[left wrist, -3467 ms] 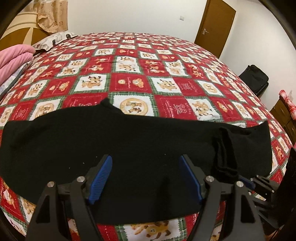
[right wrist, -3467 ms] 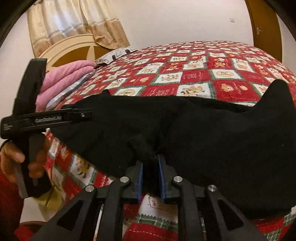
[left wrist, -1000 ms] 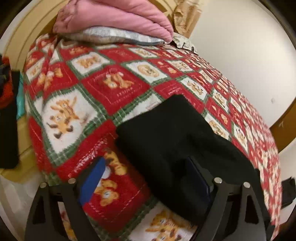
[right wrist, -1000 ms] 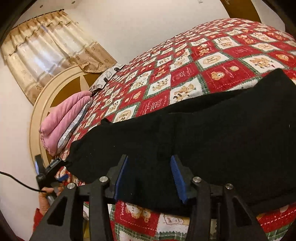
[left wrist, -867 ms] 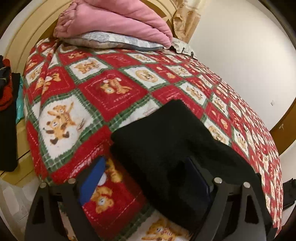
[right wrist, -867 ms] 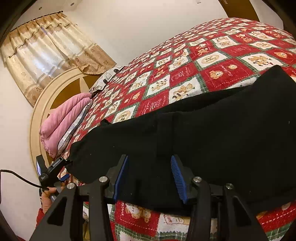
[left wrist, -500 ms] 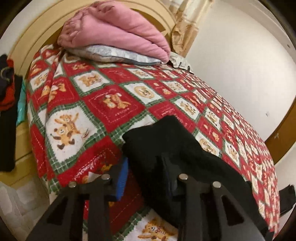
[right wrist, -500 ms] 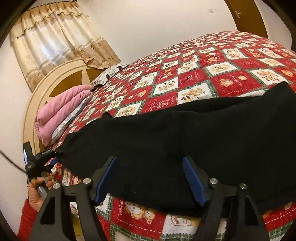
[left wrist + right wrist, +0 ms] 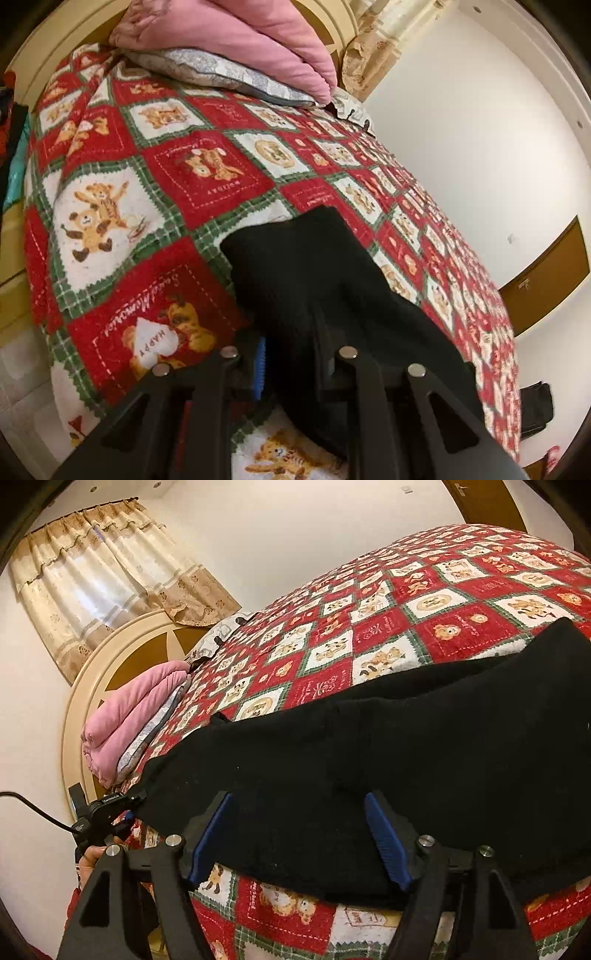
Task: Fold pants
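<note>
One pair of black pants (image 9: 406, 746) lies along the near edge of the quilt (image 9: 207, 177), its far end cut off in both views. The left gripper (image 9: 291, 354) clamps the pants' end; black cloth hides its right pad, apparently pinched. The right gripper (image 9: 299, 834) hovers wide apart over the pants. One pink blanket (image 9: 229, 33) tops one pillow (image 9: 221, 74).

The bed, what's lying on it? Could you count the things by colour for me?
Black: 1, the pants
Pink: 1, a folded blanket
Grey patterned: 1, a pillow under the blanket
Red, white and green: 1, the teddy-bear bedspread beneath everything
Total: 4
</note>
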`<action>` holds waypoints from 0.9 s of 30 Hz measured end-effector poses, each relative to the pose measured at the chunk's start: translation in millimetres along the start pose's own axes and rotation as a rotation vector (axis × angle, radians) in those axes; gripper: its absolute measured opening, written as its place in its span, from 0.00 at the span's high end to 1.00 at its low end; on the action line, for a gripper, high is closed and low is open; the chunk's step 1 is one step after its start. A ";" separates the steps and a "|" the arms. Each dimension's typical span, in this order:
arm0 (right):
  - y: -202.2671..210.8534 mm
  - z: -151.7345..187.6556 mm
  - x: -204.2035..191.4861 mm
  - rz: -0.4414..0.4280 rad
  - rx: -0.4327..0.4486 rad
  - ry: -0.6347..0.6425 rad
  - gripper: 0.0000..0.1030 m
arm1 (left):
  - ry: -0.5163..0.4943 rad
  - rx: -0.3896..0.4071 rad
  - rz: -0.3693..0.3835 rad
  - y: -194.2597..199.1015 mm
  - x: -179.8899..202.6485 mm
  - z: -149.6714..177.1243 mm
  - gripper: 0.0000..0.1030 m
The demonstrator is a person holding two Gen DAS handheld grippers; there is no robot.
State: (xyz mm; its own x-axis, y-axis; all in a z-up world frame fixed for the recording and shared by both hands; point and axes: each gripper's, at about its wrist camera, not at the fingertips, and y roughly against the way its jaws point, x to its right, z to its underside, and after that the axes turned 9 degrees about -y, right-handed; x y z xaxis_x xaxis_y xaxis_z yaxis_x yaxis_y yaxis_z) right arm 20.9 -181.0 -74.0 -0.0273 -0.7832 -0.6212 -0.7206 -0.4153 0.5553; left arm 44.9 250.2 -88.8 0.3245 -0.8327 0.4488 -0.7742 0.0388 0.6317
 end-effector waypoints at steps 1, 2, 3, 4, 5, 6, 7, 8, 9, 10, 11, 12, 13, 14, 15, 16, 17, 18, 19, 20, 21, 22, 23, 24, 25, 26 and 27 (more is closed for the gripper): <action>0.1 -0.4 0.8 -0.002 0.000 -0.002 0.28 | -0.007 0.000 -0.003 0.8 1.7 -0.4 0.81; 0.4 -0.7 0.5 -0.001 -0.003 -0.002 0.28 | -0.015 0.004 -0.007 2.7 3.9 -0.8 0.81; 1.1 -1.2 -0.6 0.000 -0.009 -0.001 0.28 | -0.034 0.019 -0.010 8.3 9.7 -1.5 0.81; 4.0 -2.6 -1.4 -0.006 -0.016 -0.007 0.28 | -0.057 0.036 -0.008 13.7 15.8 -2.3 0.81; 8.2 -3.7 -1.2 -0.026 -0.012 -0.019 0.28 | -0.099 0.058 0.002 20.9 25.9 -3.9 0.81; 15.5 -5.4 -0.5 -0.062 0.008 -0.032 0.28 | -0.149 0.081 0.017 28.3 38.6 -5.8 0.81; 24.7 -7.2 -0.5 -0.084 0.043 -0.036 0.28 | -0.201 0.104 0.037 36.2 53.5 -7.3 0.82; 36.3 -10.6 -1.8 -0.082 0.088 -0.025 0.28 | -0.259 0.128 0.071 45.1 71.2 -7.8 0.82; 43.7 -13.7 -2.7 -0.075 0.116 -0.014 0.28 | -0.307 0.141 0.101 50.6 84.8 -7.6 0.82; 54.3 -19.2 -1.6 -0.057 0.152 -0.008 0.28 | -0.354 0.148 0.123 55.2 99.6 -6.1 0.82; 60.5 -23.3 1.4 -0.050 0.167 -0.015 0.28 | -0.402 0.153 0.141 59.2 115.5 -3.4 0.82; 67.0 -29.3 8.6 -0.050 0.174 -0.040 0.28 | -0.456 0.157 0.165 63.5 133.9 1.8 0.82; 71.4 -34.1 17.1 -0.055 0.170 -0.079 0.28 | -0.509 0.158 0.207 68.4 154.0 8.9 0.82; 75.6 -37.8 26.7 -0.061 0.168 -0.125 0.28 | -0.542 0.155 0.248 72.5 167.5 14.4 0.82; 80.1 -40.8 37.6 -0.068 0.169 -0.175 0.28 | -0.585 0.149 0.303 76.2 186.0 22.7 0.82; 86.1 -42.6 50.2 -0.075 0.178 -0.229 0.28 | -0.632 0.140 0.359 80.0 205.8 34.0 0.82; 93.8 -43.6 63.2 -0.075 0.193 -0.275 0.28 | -0.674 0.130 0.407 83.3 222.3 45.4 0.82; 100.1 -45.1 71.4 -0.071 0.205 -0.300 0.28 | -0.719 0.118 0.453 86.4 238.8 58.4 0.82; 107.8 -45.2 78.5 -0.069 0.221 -0.314 0.28 | -0.768 0.102 0.506 90.0 256.9 74.5 0.82; 116.2 -45.3 84.2 -0.075 0.235 -0.320 0.28 | -0.820 0.080 0.565 92.6 275.8 93.9 0.82; 122.9 -44.5 88.1 -0.084 0.244 -0.323 0.28 | -0.862 0.060 0.604 93.9 287.2 108.7 0.82; 129.5 -45.0 91.9 -0.097 0.252 -0.327 0.28 | -0.899 0.044 0.628 94.1 298.9 124.2 0.82; 135.5 -45.6 95.6 -0.115 0.256 -0.332 0.28 | -0.944 0.023 0.658 92.7 312.0 144.4 0.82; 140.1 -46.5 100.1 -0.127 0.259 -0.344 0.28 | -0.975 0.003 0.685 90.5 320.0 160.2 0.82; 142.6 -47.6 104.0 -0.132 0.262 -0.357 0.28 | -0.998 -0.019 0.704 89.0 325.6 175.1 0.82; 144.5 -48.5 108.7 -0.142 0.263 -0.369 0.28 | -1.034 -0.050 0.712 83.8 332.9 192.3 0.82; 145.3 -48.6 112.8 -0.152 0.261 -0.383 0.28 | -1.060 -0.063 0.705 81.5 335.7 202.9 0.82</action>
State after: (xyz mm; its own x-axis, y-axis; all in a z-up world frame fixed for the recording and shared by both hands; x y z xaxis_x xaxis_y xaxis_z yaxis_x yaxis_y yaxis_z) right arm -53.2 -352.2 -36.6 -0.1266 -0.4755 -0.8705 -0.8843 -0.3435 0.3162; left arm -19.5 -138.2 -15.0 -0.7585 -0.6516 -0.0064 -0.5648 0.6525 0.5053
